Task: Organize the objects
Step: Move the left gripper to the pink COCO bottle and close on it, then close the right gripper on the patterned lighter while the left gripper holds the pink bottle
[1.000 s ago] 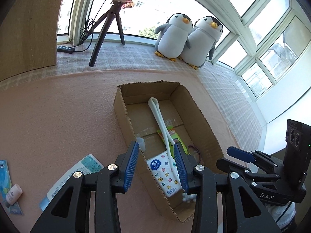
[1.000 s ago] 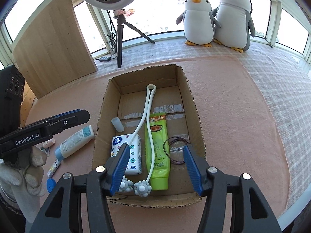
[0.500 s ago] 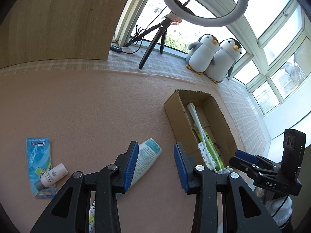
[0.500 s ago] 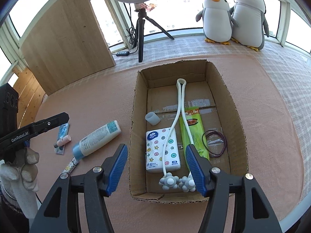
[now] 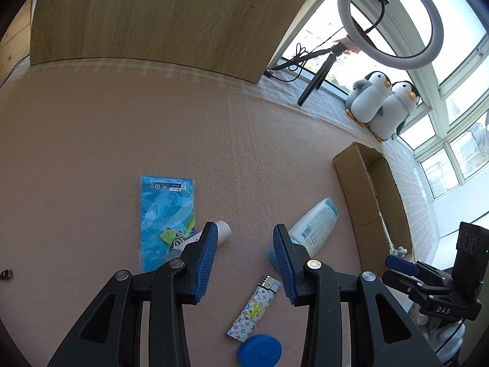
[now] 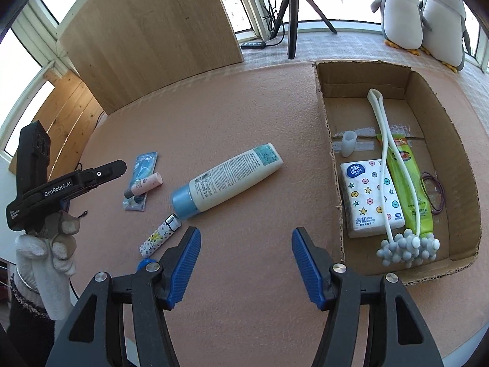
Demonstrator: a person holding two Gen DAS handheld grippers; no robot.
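While loose items: lie on the pink mat, a white lotion bottle (image 6: 227,180) with a blue cap rests on its side, left of the cardboard box (image 6: 328,140).
Near it: a patterned lighter (image 6: 159,237) just beside the cap; a small pink tube (image 6: 143,185) lies on a blue sachet (image 5: 166,214) further left; a blue round lid (image 5: 259,350) sits nearest.
Box contents: star-print tissue pack (image 6: 369,195), green packet (image 6: 409,189), white two-armed massager (image 6: 394,180), small white cap (image 6: 349,143), purple hair ties (image 6: 434,191).
Left gripper (image 5: 244,253): fingers apart, holding nothing, above the mat between tube and bottle.
Right gripper (image 6: 246,263): fingers wide apart, empty, over bare mat.
Room: wooden board (image 6: 152,36) leaning at the far side, tripod (image 6: 295,9), two plush penguins (image 6: 421,15) by bright windows.
Open room: broad bare mat far left of the items.
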